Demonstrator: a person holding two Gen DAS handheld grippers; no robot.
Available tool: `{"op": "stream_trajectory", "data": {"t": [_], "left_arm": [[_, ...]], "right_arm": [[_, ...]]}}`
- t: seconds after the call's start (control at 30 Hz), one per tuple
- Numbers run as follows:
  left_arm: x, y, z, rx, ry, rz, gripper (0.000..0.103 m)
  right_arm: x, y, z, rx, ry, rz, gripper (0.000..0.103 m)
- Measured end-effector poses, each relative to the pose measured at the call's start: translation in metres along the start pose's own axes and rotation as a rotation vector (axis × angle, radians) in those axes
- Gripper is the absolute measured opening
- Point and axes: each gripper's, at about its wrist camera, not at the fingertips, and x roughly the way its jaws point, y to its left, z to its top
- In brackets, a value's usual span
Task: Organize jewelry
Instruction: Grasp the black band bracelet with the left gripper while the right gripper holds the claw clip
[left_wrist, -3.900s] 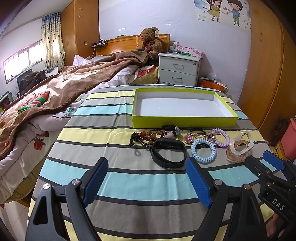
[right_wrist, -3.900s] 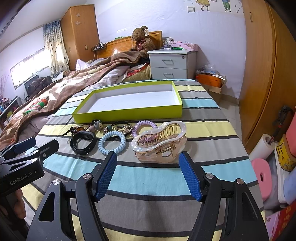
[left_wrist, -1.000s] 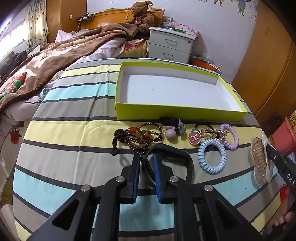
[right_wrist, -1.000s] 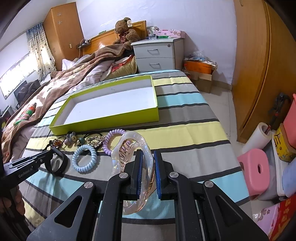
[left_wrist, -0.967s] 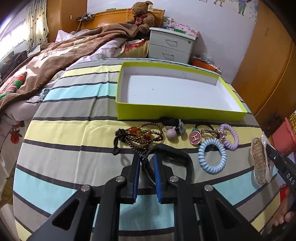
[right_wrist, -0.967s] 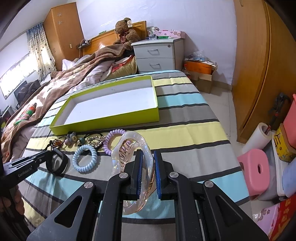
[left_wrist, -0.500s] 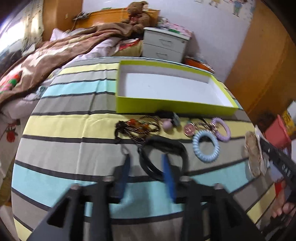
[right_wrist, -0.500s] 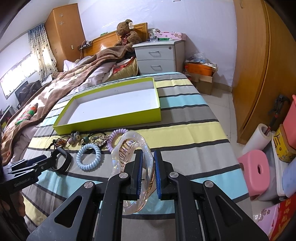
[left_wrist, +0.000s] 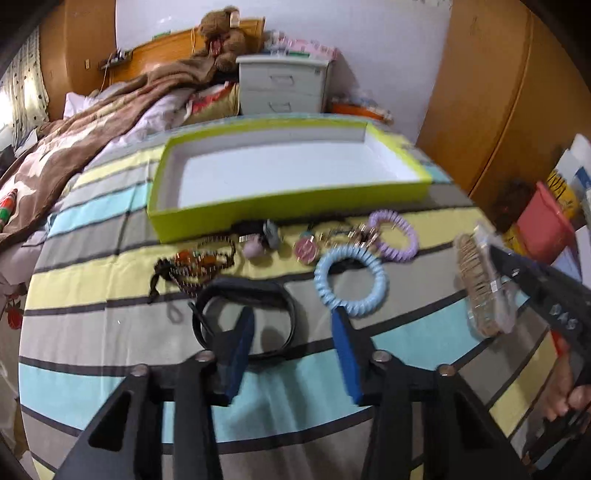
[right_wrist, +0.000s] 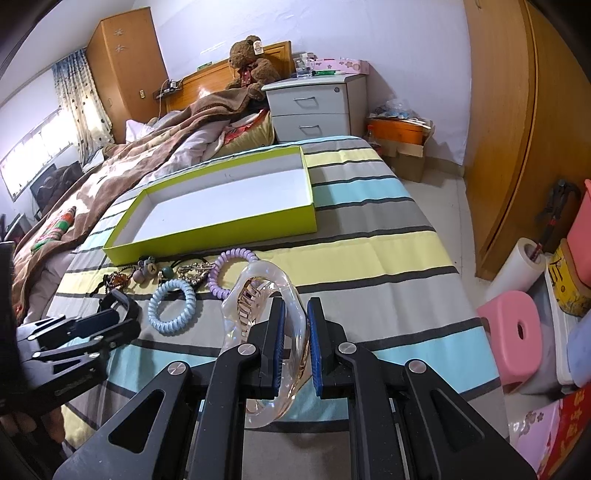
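Note:
My right gripper (right_wrist: 295, 334) is shut on a clear hair claw clip (right_wrist: 258, 291), held above the striped cloth; the clip also shows in the left wrist view (left_wrist: 480, 280). My left gripper (left_wrist: 291, 343) is open, its left finger over the black band (left_wrist: 273, 291) lying on the cloth. A light blue coil hair tie (left_wrist: 351, 280), a purple coil tie (left_wrist: 393, 236), a brown bead bracelet (left_wrist: 195, 266) and small charms (left_wrist: 306, 249) lie in a row before the empty lime-green tray (left_wrist: 258, 210).
A bed with a brown blanket (right_wrist: 122, 162) lies to the left, a grey nightstand (right_wrist: 314, 110) behind. A pink stool (right_wrist: 513, 328) and boxes stand on the floor to the right, past the table edge.
My left gripper, shut around the black band a second ago, has opened; the band lies on the cloth. The right gripper keeps hold of the claw clip and has risen slightly.

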Motion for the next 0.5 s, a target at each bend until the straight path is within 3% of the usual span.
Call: {"op": "stream_trajectory", "data": {"t": [0.1, 0.3, 0.43, 0.5], "left_arm": [[0.0079, 0.0019, 0.0001, 0.001, 0.008, 0.035, 0.034], [0.0109, 0.0007, 0.0009, 0.019, 0.008, 0.071, 0.034], [0.0091, 0.0018, -0.0004, 0.009, 0.006, 0.058, 0.013], [0.0082, 0.0045, -0.0009, -0.004, 0.006, 0.046, 0.010]], "right_arm": [[0.0003, 0.0000, -0.0004, 0.001, 0.001, -0.001, 0.013], [0.0019, -0.0001, 0.0001, -0.003, 0.004, -0.003, 0.013], [0.0022, -0.0001, 0.0001, -0.005, 0.003, -0.003, 0.013], [0.0023, 0.0007, -0.0002, -0.007, 0.001, -0.004, 0.013]]}}
